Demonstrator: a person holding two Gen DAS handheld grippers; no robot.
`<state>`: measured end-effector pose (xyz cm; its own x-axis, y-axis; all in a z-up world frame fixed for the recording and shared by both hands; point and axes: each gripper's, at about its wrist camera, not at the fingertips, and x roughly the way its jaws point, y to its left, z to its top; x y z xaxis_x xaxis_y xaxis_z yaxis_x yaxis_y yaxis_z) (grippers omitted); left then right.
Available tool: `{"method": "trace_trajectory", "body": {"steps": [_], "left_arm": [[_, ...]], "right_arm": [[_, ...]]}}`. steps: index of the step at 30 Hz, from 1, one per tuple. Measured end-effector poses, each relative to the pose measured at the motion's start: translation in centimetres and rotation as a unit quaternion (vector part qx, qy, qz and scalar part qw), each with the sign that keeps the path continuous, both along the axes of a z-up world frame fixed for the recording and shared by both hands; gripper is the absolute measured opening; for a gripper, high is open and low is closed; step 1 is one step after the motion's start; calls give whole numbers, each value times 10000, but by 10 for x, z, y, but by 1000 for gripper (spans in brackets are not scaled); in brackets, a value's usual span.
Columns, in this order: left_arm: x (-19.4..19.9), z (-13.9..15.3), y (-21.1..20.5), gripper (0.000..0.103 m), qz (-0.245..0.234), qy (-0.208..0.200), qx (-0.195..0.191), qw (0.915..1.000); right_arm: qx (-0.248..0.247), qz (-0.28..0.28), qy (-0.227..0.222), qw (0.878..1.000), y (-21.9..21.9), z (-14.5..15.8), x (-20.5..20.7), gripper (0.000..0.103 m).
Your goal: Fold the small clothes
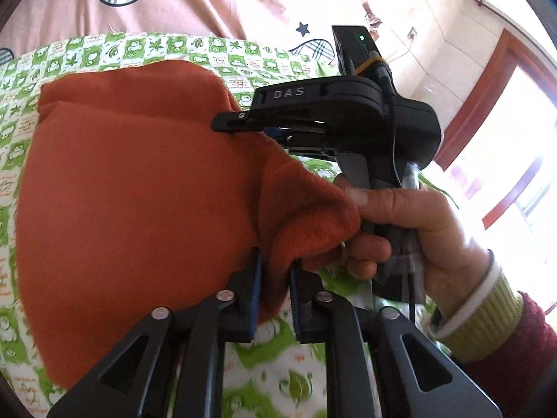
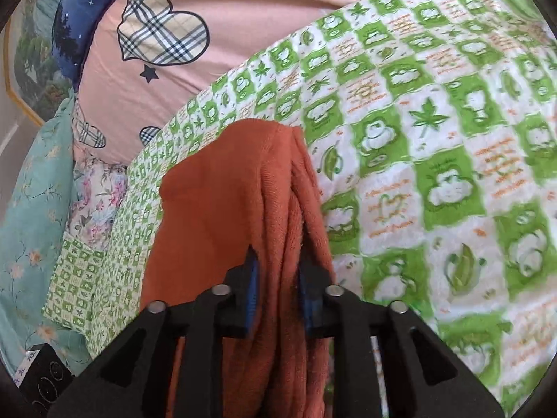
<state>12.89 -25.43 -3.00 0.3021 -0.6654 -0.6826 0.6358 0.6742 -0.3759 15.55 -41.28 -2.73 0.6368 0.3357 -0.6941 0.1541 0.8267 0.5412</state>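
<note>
Both claws clenched on orange garment [image 1: 132, 188]: left claw [image 1: 275, 289] pinches a corner, right claw [image 2: 278, 289] grips bunched folds, above green frog-print bedsheet [image 2: 435, 139].

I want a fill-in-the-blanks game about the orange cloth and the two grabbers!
1. Both the left gripper and the right gripper are shut on the fuzzy ____ garment.
2. The garment lies on a quilt checked white and ____.
3. The pink sheet behind it shows plaid ____ shapes.

Missing words: orange; green; heart
</note>
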Motion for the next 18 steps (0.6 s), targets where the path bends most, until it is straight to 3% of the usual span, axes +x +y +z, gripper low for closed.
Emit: {"method": "trace_trajectory", "body": {"steps": [3,5,6,7,8,12,18], "left_arm": [[-9,10,22,26,43,-31,-76,10000],[-11,20,42,45,212,-97,-146,9996],[-10,24,56,51,362,-126,-187,9991],[-6,26,66,65,516,-135,-208,9984],[-2,27,76,75,671,-129,-235,9974],[35,18,117,83,1318,290,-493,9896],[89,-27,132,83,1501,1292,-633,9782]], "right_arm": [[-200,-84,-37,9998,-1,12,-13,29],[-239,-127,-48,9996,-4,18,-25,39],[-196,-128,-54,9997,-5,19,-29,49],[-123,-104,-58,9999,-7,20,-33,58],[-41,-77,-54,9999,-9,19,-36,59],[220,-22,132,9997,-13,7,-37,61],[383,72,360,9986,-9,-9,-25,61]]}}
